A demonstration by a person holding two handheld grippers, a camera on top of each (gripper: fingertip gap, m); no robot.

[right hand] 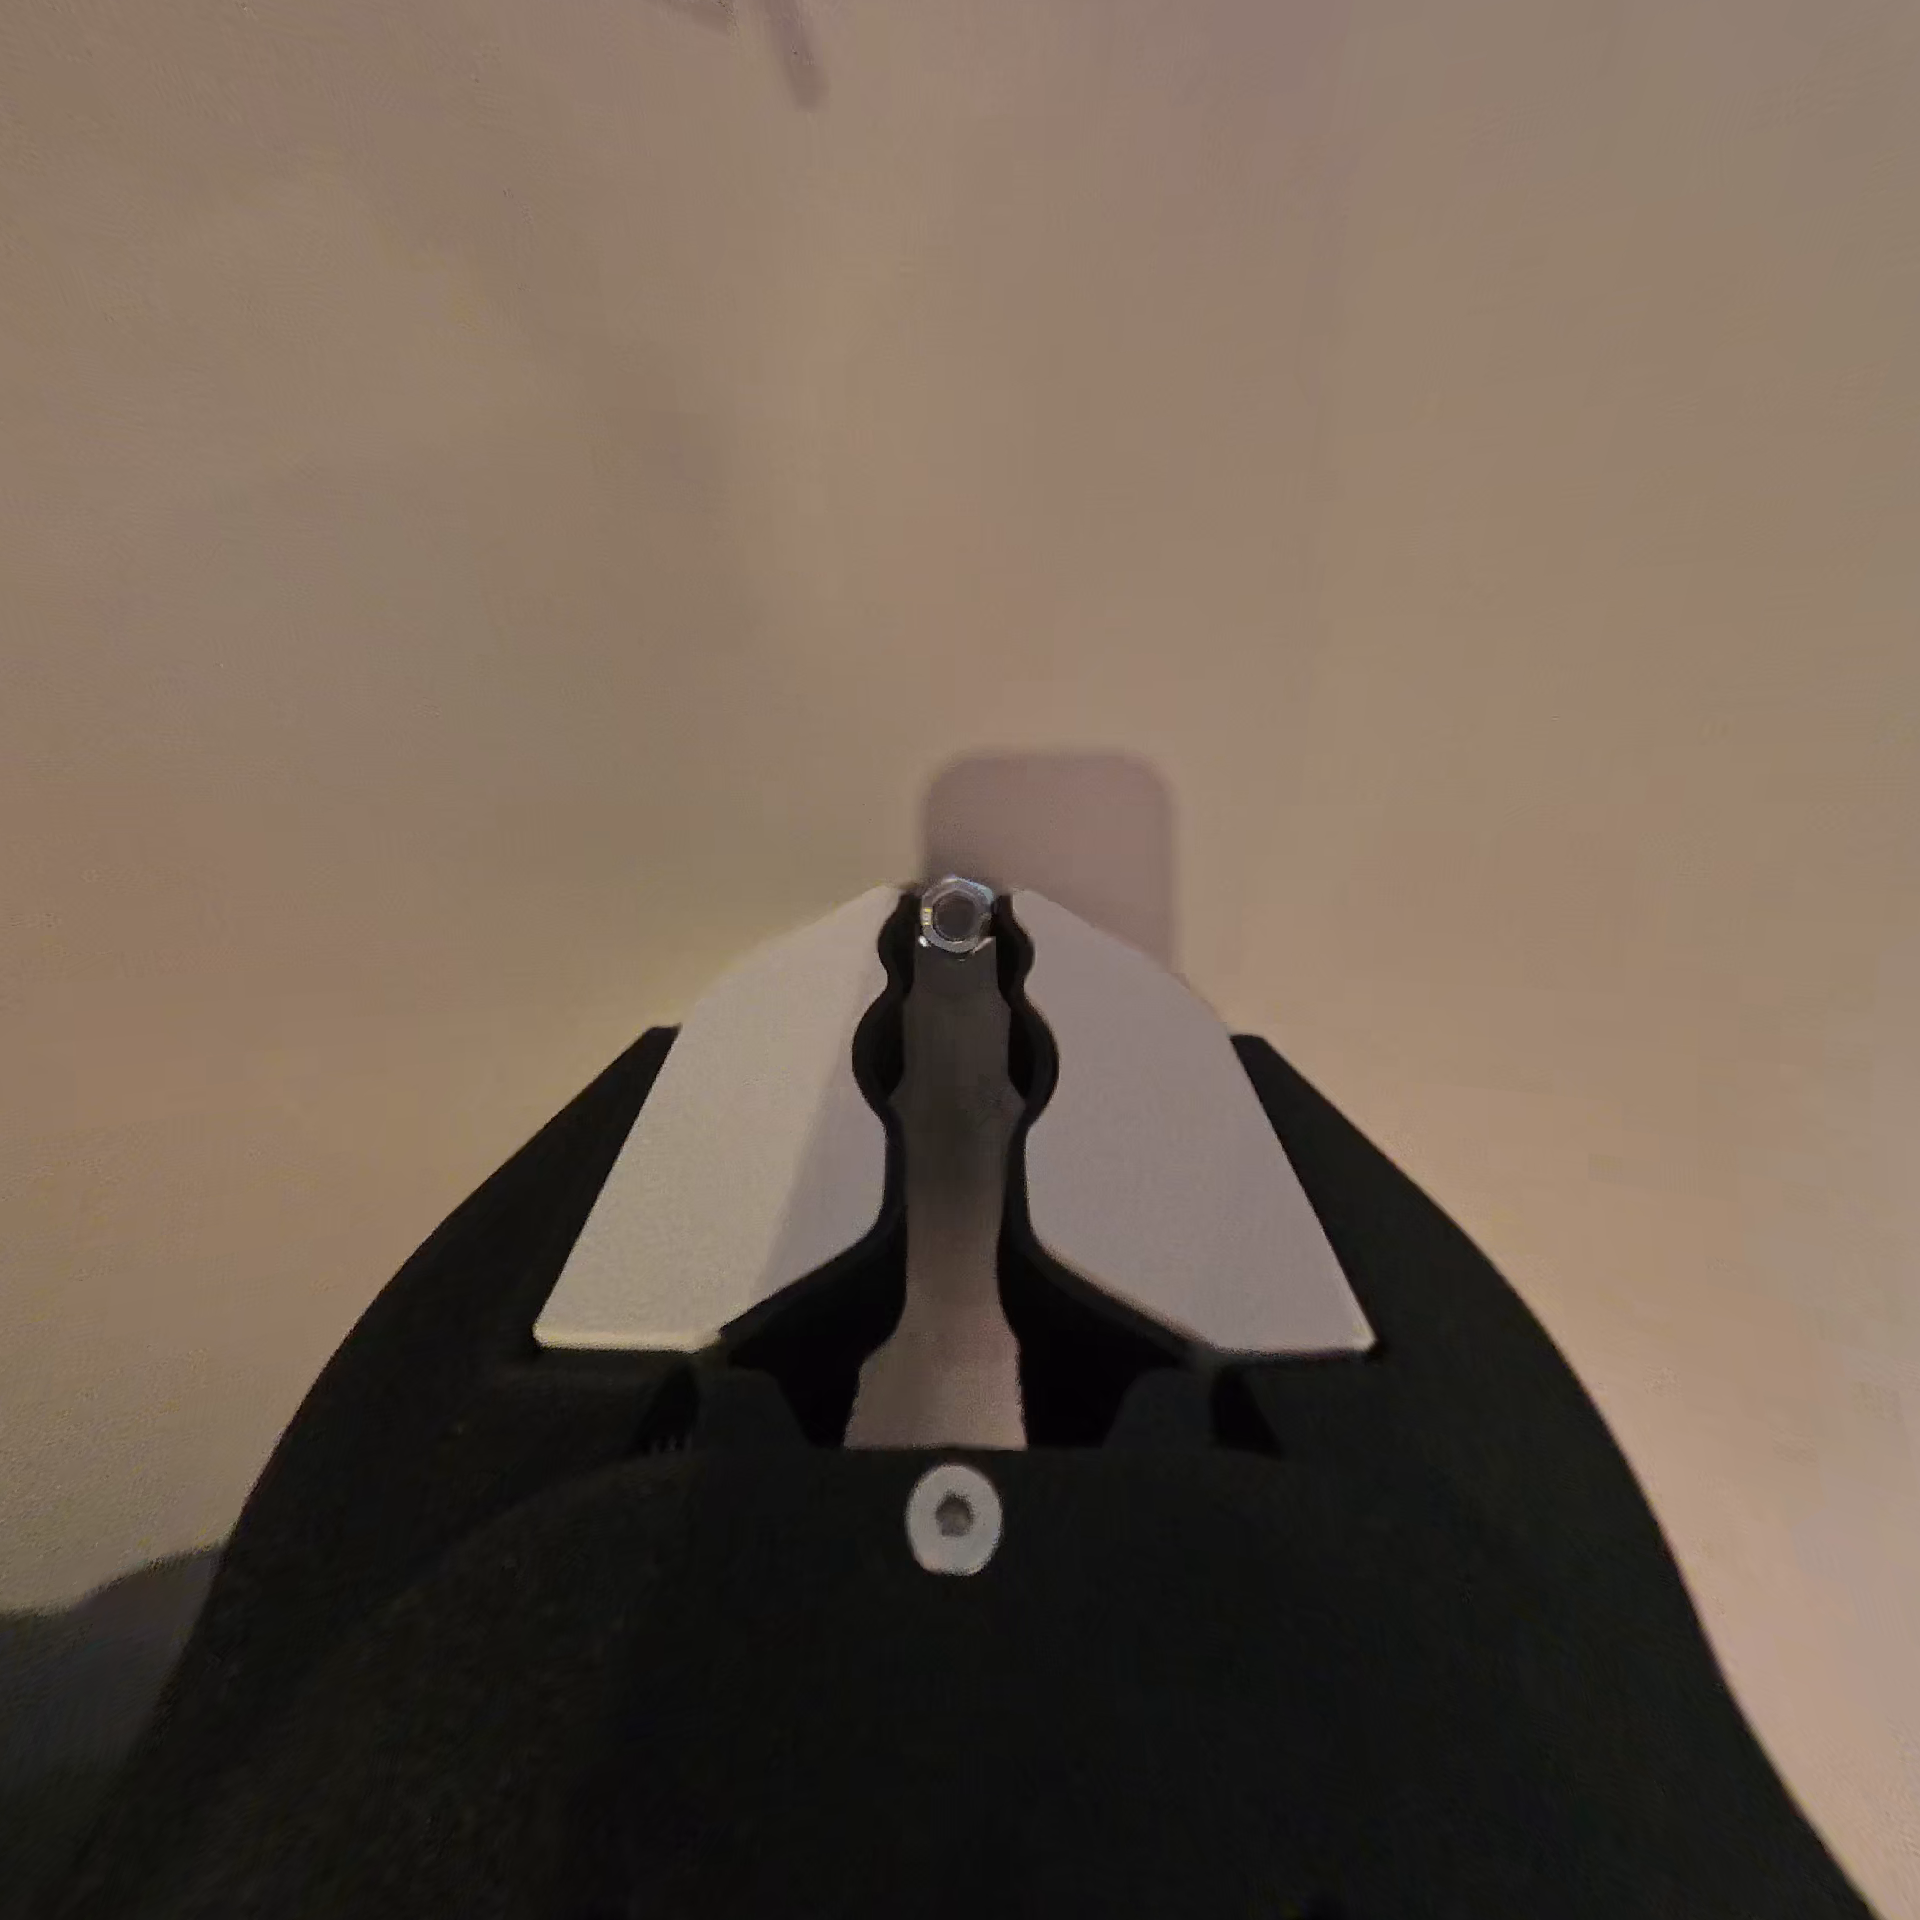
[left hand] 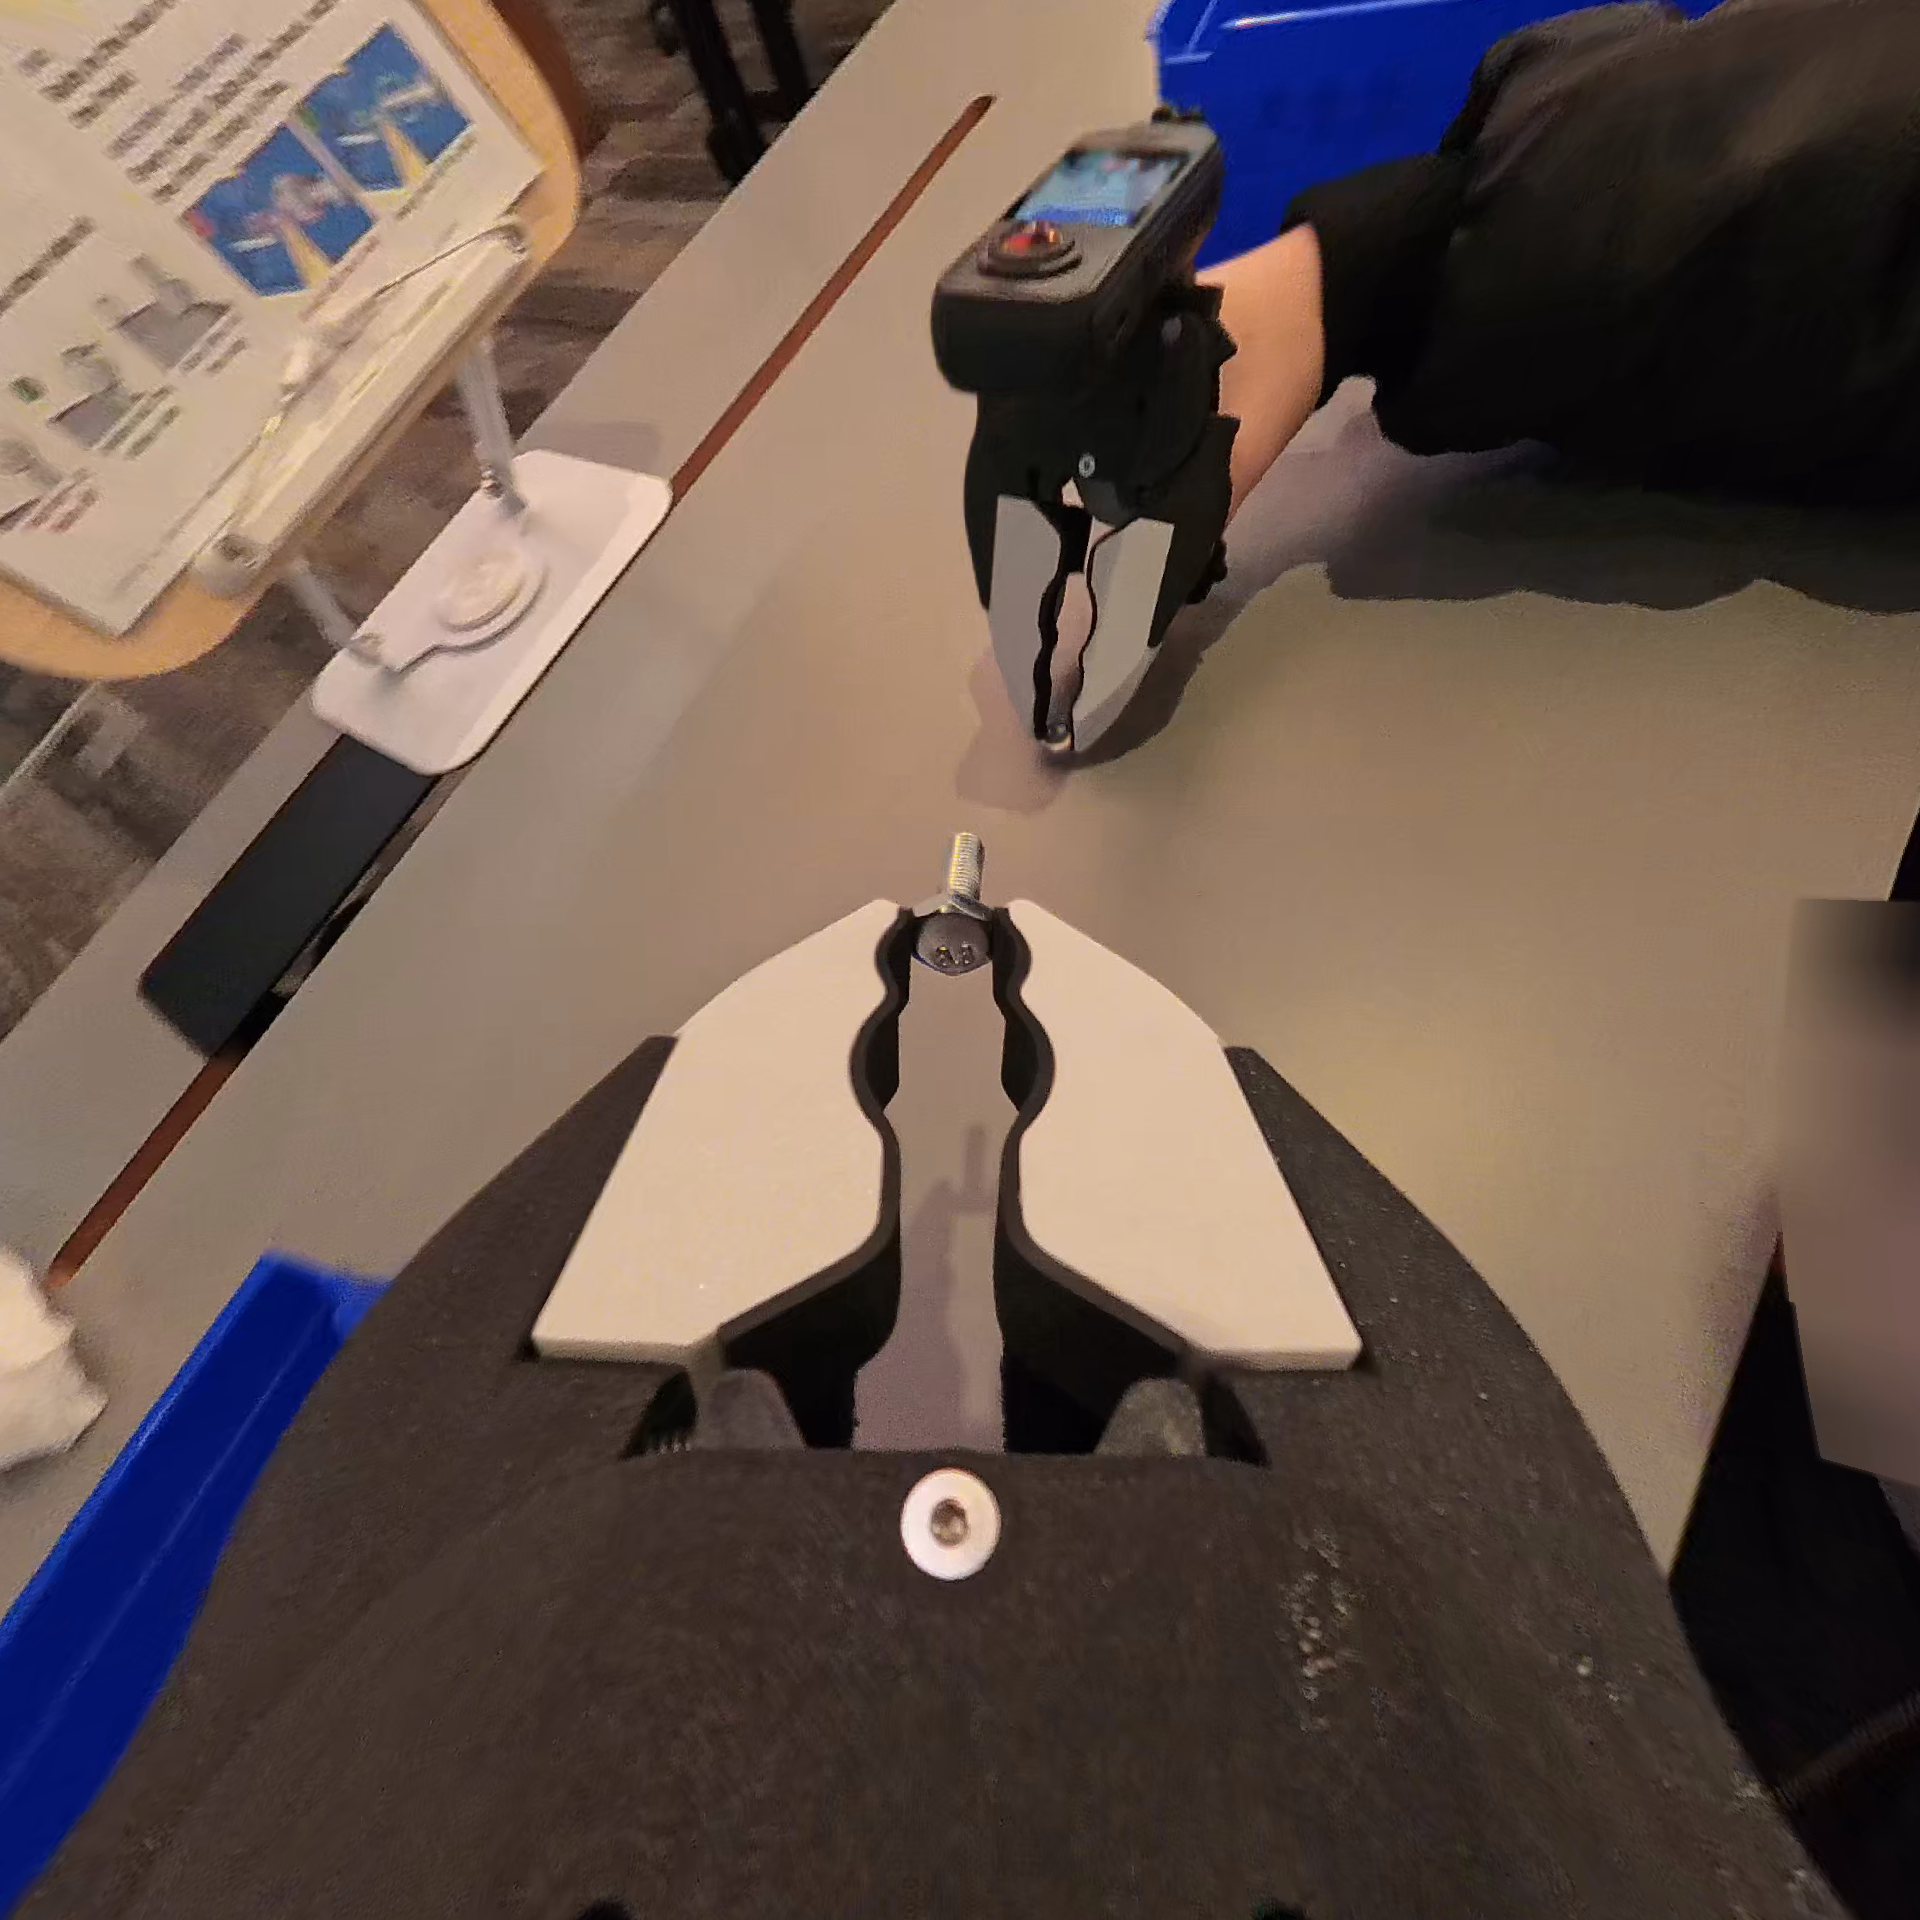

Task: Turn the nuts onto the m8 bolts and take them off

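My left gripper is shut on the hex head of a silver bolt. Its threaded shank points forward, above the grey table. My right gripper is shut on a small silver hex nut at its fingertips, which point down at the table. The right gripper also shows in the left wrist view, a short way beyond the bolt's tip, with its tips at the table surface and the nut glinting between them.
A blue bin sits at the near left and another blue bin at the far right. A white stand carrying a printed sheet stands by the left table edge. A dark-sleeved arm holds the right gripper. The tips of one gripper are about 20 cm away from the tips of the other.
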